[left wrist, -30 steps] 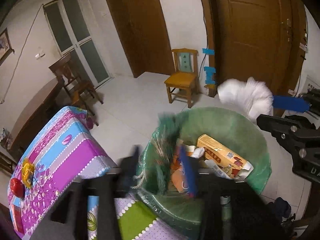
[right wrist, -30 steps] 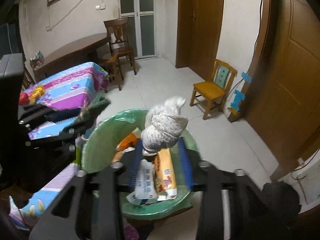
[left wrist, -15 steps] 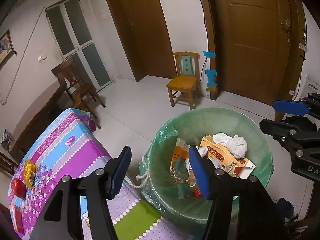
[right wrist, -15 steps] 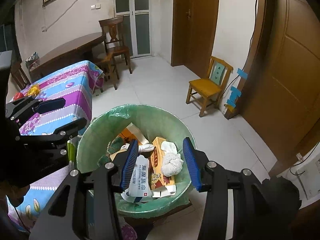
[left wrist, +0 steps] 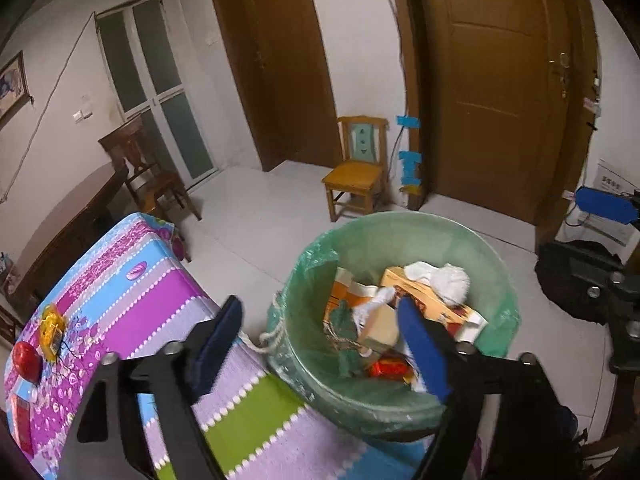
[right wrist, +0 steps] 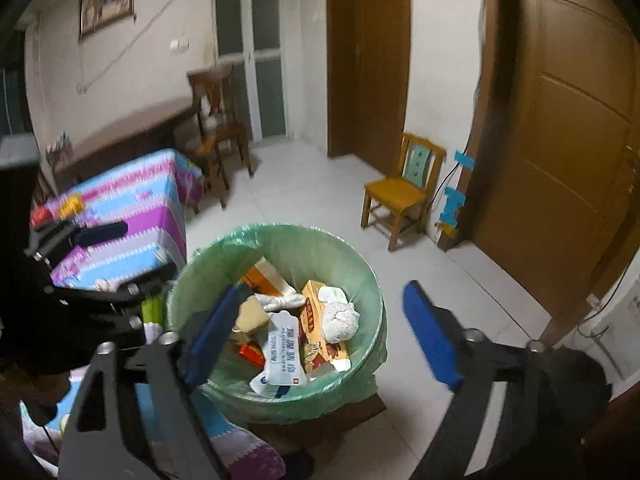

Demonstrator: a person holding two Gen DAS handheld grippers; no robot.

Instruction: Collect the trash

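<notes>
At 9 o'clock in the left wrist view lies the patterned table (left wrist: 132, 292), with a red apple (left wrist: 26, 360) and a yellow wrapper (left wrist: 52, 330) near its far-left edge — in my judgement the likeliest trash left to collect. The left gripper (left wrist: 320, 344) has just been opening; its 2 blue pads stand wide apart with nothing between them, straddling the gap between the table edge and the green-lined bin (left wrist: 492, 264). A loop of rope (left wrist: 268, 336) hangs at the bin's 9 o'clock rim.

In the right wrist view the bin (right wrist: 352, 264) sits at centre, holding a white wad (right wrist: 340, 316), an orange box (right wrist: 316, 320) and an alcohol-wipes pack (right wrist: 282, 352). The right gripper (right wrist: 320, 336) has also just been opening — jaws wide, empty, the wad lying loose below them.

The wrapper's long axis runs roughly 12 to 6 o'clock. The left gripper is the nearer; it would swing toward 9 o'clock.
</notes>
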